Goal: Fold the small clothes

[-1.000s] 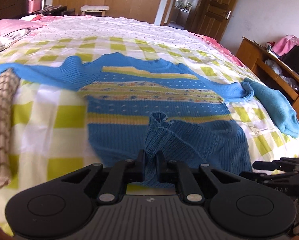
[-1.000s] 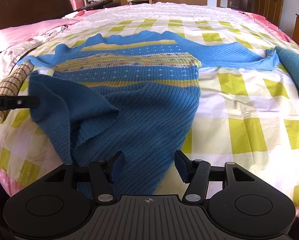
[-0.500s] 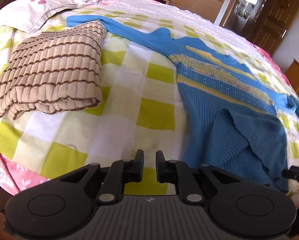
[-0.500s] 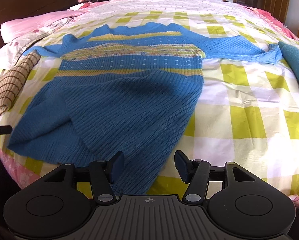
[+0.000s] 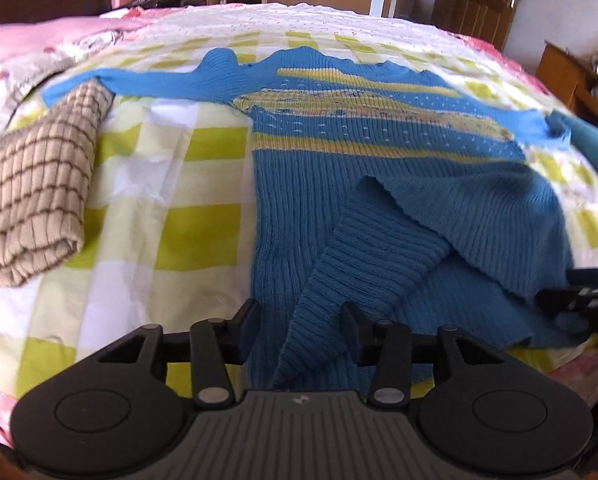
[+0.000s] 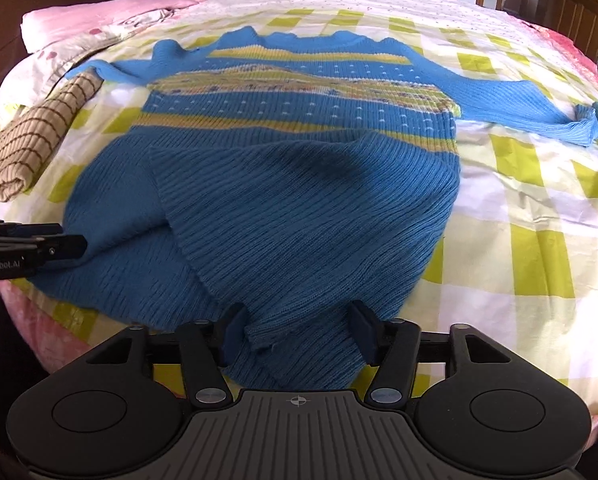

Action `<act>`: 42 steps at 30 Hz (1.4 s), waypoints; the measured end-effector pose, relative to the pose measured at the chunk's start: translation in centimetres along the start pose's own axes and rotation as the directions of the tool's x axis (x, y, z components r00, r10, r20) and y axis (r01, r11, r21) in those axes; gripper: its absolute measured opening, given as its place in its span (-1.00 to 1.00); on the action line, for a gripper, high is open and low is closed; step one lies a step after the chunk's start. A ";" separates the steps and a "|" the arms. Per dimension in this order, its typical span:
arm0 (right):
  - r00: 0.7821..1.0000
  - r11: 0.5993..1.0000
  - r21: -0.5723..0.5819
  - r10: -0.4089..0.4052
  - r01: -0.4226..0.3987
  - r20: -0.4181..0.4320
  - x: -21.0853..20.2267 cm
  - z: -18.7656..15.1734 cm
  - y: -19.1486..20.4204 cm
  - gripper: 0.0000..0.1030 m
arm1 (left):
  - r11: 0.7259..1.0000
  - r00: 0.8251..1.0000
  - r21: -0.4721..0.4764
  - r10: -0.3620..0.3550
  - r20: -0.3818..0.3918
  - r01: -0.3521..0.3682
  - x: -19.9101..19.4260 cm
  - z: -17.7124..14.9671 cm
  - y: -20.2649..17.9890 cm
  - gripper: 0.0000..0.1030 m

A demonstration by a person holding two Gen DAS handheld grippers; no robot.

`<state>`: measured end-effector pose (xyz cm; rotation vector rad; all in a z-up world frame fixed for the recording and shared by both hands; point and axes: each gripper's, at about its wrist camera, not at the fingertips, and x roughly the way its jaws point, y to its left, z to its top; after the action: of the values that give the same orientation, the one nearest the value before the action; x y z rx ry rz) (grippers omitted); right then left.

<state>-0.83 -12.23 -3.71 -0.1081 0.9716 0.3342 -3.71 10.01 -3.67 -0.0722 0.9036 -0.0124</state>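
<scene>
My left gripper [image 5: 301,326] has just been opening; its jaws now stand apart with the sweater's [image 5: 379,184] near hem between them, and the pads do not press on the knit. My right gripper [image 6: 297,330] has just been closing; its jaws are also apart, straddling a folded-over corner of the hem, with a gap visible at each pad, so nothing is gripped. The sweater lies front-up on the checked sheet [image 6: 519,208], sleeves spread to both sides, neck toward the far end of the bed. Its lower blue part is flipped up over itself in a slanted fold, so the hem edge runs diagonally across the body below the yellow stripes. A folded beige top [image 5: 27,188] sits to the left, touching the left sleeve's cuff. A teal cloth [image 5: 591,144] lies at the right sleeve's end.
</scene>
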 end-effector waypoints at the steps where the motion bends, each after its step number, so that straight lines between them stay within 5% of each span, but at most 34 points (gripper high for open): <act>1: 1.000 1.000 0.009 -0.005 0.005 0.001 -0.3 0.0 -0.3 -0.43 | 1.000 1.000 0.000 0.003 -0.002 -0.003 -0.2 0.0 0.1 -0.09; 3: 1.000 0.999 0.051 0.013 -0.013 -0.007 -0.9 0.0 -1.5 -0.74 | 1.000 1.000 -0.004 0.005 -0.007 -0.005 -0.4 0.0 0.5 -0.30; 6: 1.000 0.995 0.098 -0.002 0.003 -0.013 -2.0 -0.5 -3.4 -0.82 | 0.999 1.000 -0.033 0.007 -0.017 -0.007 -1.0 -0.3 1.3 -0.47; 15: 0.992 0.979 0.163 -0.120 0.123 -0.027 -5.2 -2.4 -7.2 -0.87 | 0.996 1.000 -0.091 0.006 -0.030 -0.009 -2.9 -1.4 2.9 -0.51; 22: 0.978 0.966 0.158 -0.198 0.207 -0.072 -5.6 -2.9 -9.0 -0.84 | 0.992 0.998 -0.108 -0.071 -0.003 0.070 -3.3 -0.7 2.8 -0.51; 25: 0.984 0.970 0.164 -0.175 0.180 -0.045 -5.9 -2.6 -8.5 -0.74 | 0.990 0.994 -0.097 -0.105 0.005 0.105 -2.4 0.0 1.9 -0.50; 32: 0.999 0.986 0.160 0.030 -0.034 0.026 -4.0 -0.5 -5.1 -0.69 | 0.993 0.993 0.009 -0.121 -0.015 0.121 0.0 1.1 -1.7 -0.50; 36: 0.998 0.985 0.170 0.000 0.010 -0.055 -0.8 -0.5 -5.5 -0.74 | 0.994 0.995 0.056 -0.091 -0.050 0.094 0.6 0.6 -2.2 -0.42; 42: 0.997 0.977 0.208 -0.032 0.045 -0.068 -2.3 -2.0 -7.4 -0.73 | 0.996 0.994 0.062 -0.065 -0.082 0.070 -0.2 0.4 -1.3 -0.41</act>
<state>-1.16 -20.21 -3.34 0.0544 1.0614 0.1919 -3.45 8.78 -3.19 -0.0424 0.9801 -0.1081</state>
